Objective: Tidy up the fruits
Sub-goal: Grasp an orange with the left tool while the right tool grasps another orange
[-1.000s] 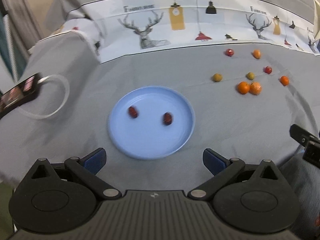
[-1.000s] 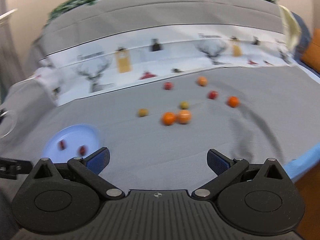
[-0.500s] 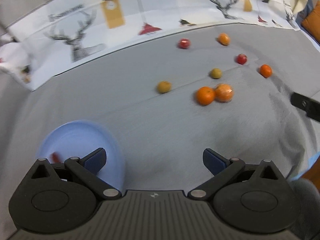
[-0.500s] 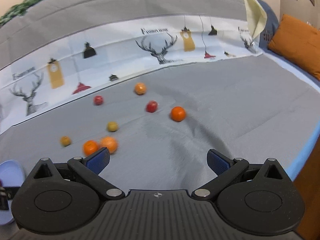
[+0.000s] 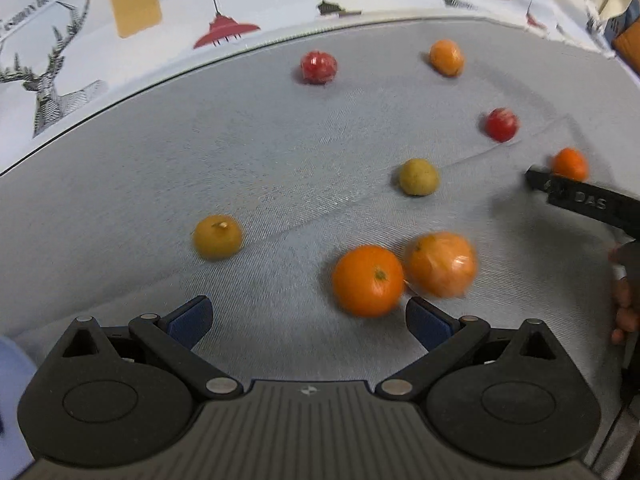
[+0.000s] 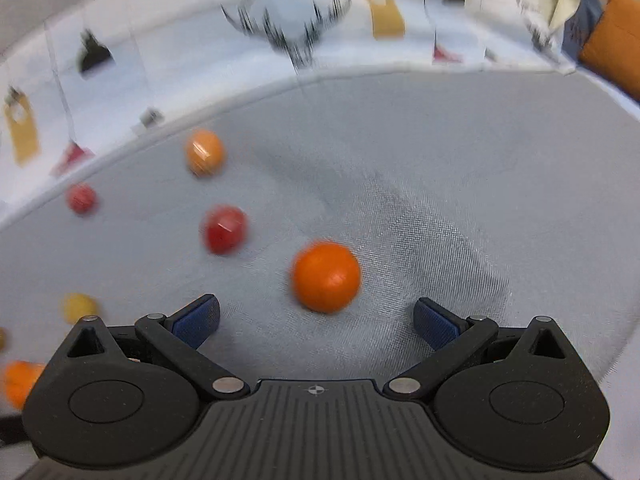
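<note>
In the left wrist view the left tongs [image 5: 307,322] stand spread and empty, with an orange [image 5: 368,280] at lower centre touching a wrapped orange [image 5: 442,264]; both look round, firm and apt to roll, best pinched across the middle. In the right wrist view the right tongs [image 6: 316,322] are spread before a lone orange [image 6: 326,276], with bare grey cloth [image 6: 460,168] to the right.

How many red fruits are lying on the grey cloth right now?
2. One red fruit lies at the back near the patterned cloth; the other sits further right, between two small oranges. The blue plate is almost out of view, so any on it are hidden.
</note>
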### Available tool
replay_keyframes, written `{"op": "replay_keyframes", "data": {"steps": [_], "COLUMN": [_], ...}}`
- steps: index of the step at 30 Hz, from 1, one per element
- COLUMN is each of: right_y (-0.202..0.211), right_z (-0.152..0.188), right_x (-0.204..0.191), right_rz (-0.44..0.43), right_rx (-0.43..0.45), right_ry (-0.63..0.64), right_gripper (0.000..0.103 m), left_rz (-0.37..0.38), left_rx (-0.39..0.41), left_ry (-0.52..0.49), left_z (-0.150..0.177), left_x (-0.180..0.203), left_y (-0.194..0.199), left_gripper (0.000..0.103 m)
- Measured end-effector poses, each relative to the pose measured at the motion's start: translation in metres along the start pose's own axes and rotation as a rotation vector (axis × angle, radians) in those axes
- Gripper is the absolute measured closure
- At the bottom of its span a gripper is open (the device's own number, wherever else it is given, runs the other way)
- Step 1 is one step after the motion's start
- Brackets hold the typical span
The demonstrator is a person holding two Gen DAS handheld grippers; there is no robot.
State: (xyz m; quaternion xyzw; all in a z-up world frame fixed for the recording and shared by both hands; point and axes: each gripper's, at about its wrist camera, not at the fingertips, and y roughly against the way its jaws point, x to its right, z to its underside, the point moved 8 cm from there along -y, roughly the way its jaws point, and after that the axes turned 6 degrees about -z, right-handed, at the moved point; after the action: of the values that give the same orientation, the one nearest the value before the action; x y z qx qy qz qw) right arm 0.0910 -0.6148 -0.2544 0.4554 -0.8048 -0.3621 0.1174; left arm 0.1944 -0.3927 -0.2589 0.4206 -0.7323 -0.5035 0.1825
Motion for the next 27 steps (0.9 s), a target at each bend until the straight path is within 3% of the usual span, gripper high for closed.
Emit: {"op": "replay_keyframes", "data": {"steps": [2,10,11,13,14,15,16,21,27], "right_y": [-0.002,0.0,-0.001,0.002,0.004,0.007,0.008,0.024,0.085], "right_z": [0.004,0.001,0.0,-0.001,-0.002,-0.004,-0.004,-0.008,-0.022], "right_x": [-0.005,-0.001,0.0,0.003,0.004,0.004,0.005,0.011,0.0], "right_rz": [0.024,0.03,0.039,0.069,0.07,0.065,0.059,0.086,0.051], "right_rx": [0.029,0.054,0.056,0.077,0.093,0.101,0.098,0.077,0.159], "right_ry": [0.054,0.016,0.01,-0.006,-0.008,0.0,0.005,-0.018,-0.045], "right_gripper": [0.001,0.001,0.003,0.017,0.042,0.061,0.067,0.067,0.067], "left_rz": [0.013,0.013,0.026,0.066,0.089,0.087,0.094,0.095,0.055], "left_rx": [0.015,0.051,0.064,0.109,0.133,0.137,0.146,0.169,0.179], "left_ry": [0.006,0.018,0.026,0.023,0.005,-0.012,-0.021,-0.057,-0.05], "left_z": [-0.003,-0.007,-0.008,-0.009,-0.01,-0.01,-0.01,-0.003,0.01], "left_x": [0.0,0.0,0.0,0.003,0.007,0.009,0.012,0.015,-0.01], "left_y": [-0.007,-0.004,-0.001,0.007,0.013,0.016,0.02,0.042,0.086], "left_gripper": [0.0,0.001,0.006,0.032,0.066,0.064,0.064,0.064,0.064]}}
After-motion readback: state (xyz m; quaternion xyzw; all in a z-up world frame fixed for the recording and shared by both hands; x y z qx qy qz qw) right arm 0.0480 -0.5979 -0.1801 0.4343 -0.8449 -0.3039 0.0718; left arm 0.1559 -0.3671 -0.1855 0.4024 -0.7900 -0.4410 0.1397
